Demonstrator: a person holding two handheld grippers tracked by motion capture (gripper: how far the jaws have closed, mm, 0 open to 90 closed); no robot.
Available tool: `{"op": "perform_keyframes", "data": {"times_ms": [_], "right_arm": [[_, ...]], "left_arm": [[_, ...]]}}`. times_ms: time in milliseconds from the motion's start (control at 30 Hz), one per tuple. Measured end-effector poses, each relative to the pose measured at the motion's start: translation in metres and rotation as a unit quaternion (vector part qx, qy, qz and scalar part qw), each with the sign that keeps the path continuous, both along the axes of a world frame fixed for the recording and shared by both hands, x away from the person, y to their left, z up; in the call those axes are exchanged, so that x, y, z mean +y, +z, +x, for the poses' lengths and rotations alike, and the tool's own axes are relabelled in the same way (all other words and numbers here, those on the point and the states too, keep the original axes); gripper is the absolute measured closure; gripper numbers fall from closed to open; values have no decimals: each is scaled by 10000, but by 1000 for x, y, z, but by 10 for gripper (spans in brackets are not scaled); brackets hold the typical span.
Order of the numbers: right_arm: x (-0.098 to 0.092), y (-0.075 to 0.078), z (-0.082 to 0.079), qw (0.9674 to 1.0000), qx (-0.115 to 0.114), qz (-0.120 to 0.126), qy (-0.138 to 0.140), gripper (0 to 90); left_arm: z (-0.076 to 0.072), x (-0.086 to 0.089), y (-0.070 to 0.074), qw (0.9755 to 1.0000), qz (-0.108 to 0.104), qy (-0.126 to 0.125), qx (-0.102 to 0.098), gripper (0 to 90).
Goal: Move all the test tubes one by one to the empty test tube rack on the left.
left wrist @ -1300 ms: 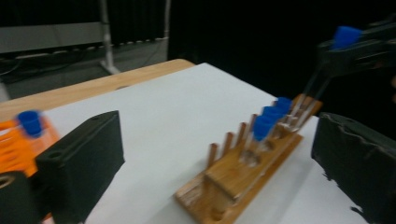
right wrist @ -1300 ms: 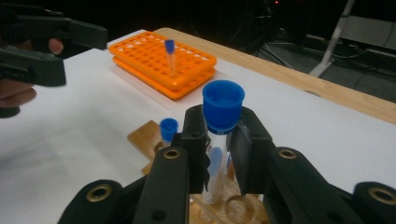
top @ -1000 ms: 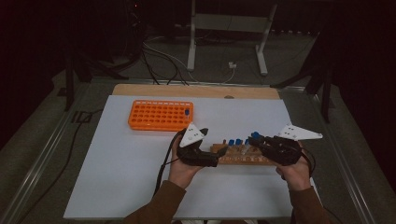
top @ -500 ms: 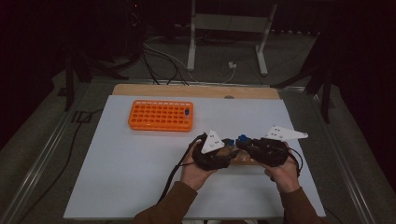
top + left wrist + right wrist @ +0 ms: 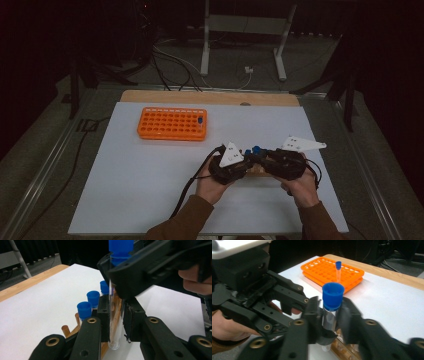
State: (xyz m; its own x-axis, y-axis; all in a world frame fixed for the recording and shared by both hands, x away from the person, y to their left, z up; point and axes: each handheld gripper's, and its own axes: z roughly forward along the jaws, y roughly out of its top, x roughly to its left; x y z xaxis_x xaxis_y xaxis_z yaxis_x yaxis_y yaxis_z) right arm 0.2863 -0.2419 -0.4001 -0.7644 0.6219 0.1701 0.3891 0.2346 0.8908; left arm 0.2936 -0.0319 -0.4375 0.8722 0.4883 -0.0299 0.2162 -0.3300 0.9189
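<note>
Gripping 1 blue-capped tube (image 5: 114,322) with both my left tongs (image 5: 117,322) and right tongs (image 5: 329,315), I hold it above the wooden rack (image 5: 75,328), orange rack (image 5: 172,123) well apart.

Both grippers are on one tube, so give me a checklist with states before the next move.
1. Left gripper closed on the clear blue-capped test tube: ok.
2. Right gripper closed on the same tube below its cap: ok.
3. Tube upright: ok.
4. Tube bottom clear of the wooden rack: ok.
5. Free holes in the orange plastic rack: ok.
6. Cap tight: cannot tell.
</note>
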Motion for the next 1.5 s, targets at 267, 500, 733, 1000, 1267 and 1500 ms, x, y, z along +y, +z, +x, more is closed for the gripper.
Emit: {"op": "perform_keyframes", "data": {"times_ms": [267, 500, 733, 1000, 1267, 1500], "right_arm": [[-7, 4, 0, 9997, -66, 226, -52, 371], [-15, 4, 2, 9988, -126, 140, -451, 144], [-24, 0, 6, 9966, -134, 32, -807, 24], [-30, -5, 5, 9933, -295, -208, -1100, 0], [-40, -9, 2, 9890, -430, -271, -1392, 0], [-48, -10, 2, 9869, -452, -204, -1534, 0]], "left_arm": [[3, 8, -1, 9999, -101, 73, 105, 782], [5, 23, 0, 9995, -155, 226, 140, 782], [8, 40, 5, 9987, -223, 442, 110, 783], [15, 63, 12, 9966, -334, 747, 53, 782], [25, 90, 18, 9927, -430, 1119, -92, 783], [41, 109, 17, 9880, -430, 1479, -145, 784]]}}
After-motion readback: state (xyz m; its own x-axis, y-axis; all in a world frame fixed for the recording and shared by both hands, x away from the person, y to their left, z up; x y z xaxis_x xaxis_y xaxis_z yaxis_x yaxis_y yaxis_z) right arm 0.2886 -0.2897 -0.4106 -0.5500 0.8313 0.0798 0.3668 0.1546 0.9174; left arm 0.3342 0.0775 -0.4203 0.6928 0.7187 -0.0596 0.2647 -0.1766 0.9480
